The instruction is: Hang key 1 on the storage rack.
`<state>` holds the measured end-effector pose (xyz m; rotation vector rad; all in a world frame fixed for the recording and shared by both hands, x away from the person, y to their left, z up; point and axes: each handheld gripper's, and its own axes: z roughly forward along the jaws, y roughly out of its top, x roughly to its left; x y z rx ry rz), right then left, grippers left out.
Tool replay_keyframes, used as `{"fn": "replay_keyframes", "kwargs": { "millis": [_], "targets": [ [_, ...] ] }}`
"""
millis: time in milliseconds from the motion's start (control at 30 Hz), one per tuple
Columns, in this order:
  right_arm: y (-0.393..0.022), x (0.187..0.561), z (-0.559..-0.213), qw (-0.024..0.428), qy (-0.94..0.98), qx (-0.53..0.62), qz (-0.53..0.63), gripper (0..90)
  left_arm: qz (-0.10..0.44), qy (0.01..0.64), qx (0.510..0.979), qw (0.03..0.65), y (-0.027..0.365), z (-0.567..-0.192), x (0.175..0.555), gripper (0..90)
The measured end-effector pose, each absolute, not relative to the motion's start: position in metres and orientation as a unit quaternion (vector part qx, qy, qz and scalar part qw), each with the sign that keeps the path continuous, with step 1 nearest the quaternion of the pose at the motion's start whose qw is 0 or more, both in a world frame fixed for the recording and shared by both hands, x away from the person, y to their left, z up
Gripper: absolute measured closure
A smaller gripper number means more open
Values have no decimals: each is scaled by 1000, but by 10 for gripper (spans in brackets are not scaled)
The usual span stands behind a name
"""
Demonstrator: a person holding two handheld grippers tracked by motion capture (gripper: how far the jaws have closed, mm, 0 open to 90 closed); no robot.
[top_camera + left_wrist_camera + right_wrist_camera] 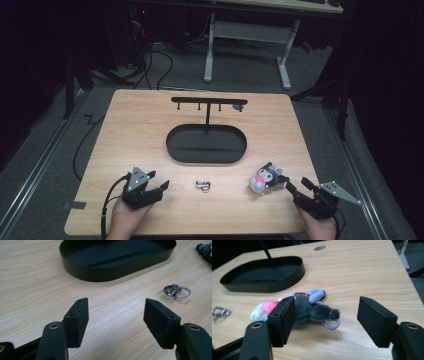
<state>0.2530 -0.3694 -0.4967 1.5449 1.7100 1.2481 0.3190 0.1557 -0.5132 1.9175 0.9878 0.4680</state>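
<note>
A: So, which step is judged to be in hand?

B: The start, likely. Both grippers are held low at the near edge of the worktop (150, 107), nothing gripped. The left gripper (161, 186) is seen with its fingers (77, 321) wide apart, only bare wood between them. The right gripper (296, 186) is spread wide too, nothing clamped.

A: Where is the stuffed toy?

B: The stuffed toy (266, 178) is lying on its side, just ahead of the right gripper. In the right gripper view its dark body (312, 311) is partly hidden behind one finger (283, 320); contact cannot be told. A small lilac loop (331, 325) is seen at its end.

A: And the rest?

B: A metal key ring (203, 185) is lying between the two grippers, apart from both. Farther back, a black oval tray (206, 159) with a hook stand (209, 102) rising from it.

A: Next move?

B: Probably a grab of the toy: the right gripper would need to be eased forward and shut on the body or loop. The key ring, being flat, would call for a low pinch by the left.
</note>
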Motion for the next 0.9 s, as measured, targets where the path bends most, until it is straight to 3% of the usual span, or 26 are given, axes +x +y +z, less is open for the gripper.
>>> {"fn": "replay_keyframes", "kwargs": {
  "millis": [433, 567, 600, 633, 667, 700, 733, 900],
  "targets": [
    [-362, 254, -495, 266, 648, 559, 444, 317, 198, 396, 775, 451, 159, -513, 319, 363],
    [-360, 252, -493, 275, 656, 552, 436, 410, 201, 390, 780, 446, 160, -508, 321, 365],
    [-360, 249, -492, 272, 662, 545, 436, 547, 195, 388, 785, 441, 165, -506, 322, 368],
    [-360, 249, -492, 271, 664, 544, 435, 610, 195, 388, 785, 441, 165, -506, 322, 371],
    [-360, 249, -492, 271, 664, 544, 435, 610, 192, 387, 789, 437, 167, -507, 321, 371],
    [-359, 249, -494, 264, 669, 554, 419, 818, 196, 387, 797, 421, 172, -514, 318, 376],
    [-359, 249, -494, 264, 670, 558, 413, 880, 196, 387, 797, 421, 172, -514, 318, 376],
    [-356, 253, -497, 245, 684, 555, 406, 900, 194, 407, 776, 442, 181, -511, 316, 378]
  ]
}}
